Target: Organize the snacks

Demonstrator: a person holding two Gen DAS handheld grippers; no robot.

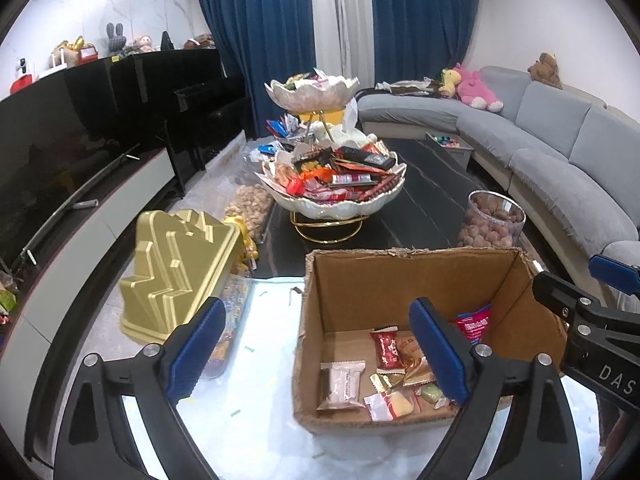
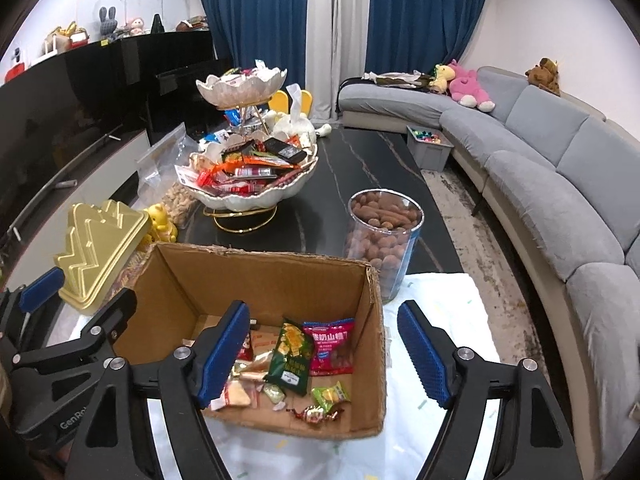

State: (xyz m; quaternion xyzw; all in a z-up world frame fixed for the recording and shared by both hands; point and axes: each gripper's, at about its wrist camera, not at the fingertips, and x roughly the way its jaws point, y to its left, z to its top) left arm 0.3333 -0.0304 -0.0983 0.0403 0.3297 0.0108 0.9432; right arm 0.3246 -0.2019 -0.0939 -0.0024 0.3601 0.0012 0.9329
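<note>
Both the left gripper (image 1: 318, 354) and right gripper (image 2: 322, 354) hang over the open brown cardboard box (image 2: 260, 276) with jaws released and empty; wrapped snacks (image 2: 290, 354) lie loose on its floor. Risk: the box sits near the bench edge beside a tall glass jar of brown nuts (image 2: 382, 236), so a careless sweep could knock either over.

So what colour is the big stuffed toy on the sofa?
Pink stuffed toy, clearest in the right wrist view.

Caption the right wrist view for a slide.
Open right tool above cardboard box of snacks; tiered snack bowl beyond.
</note>
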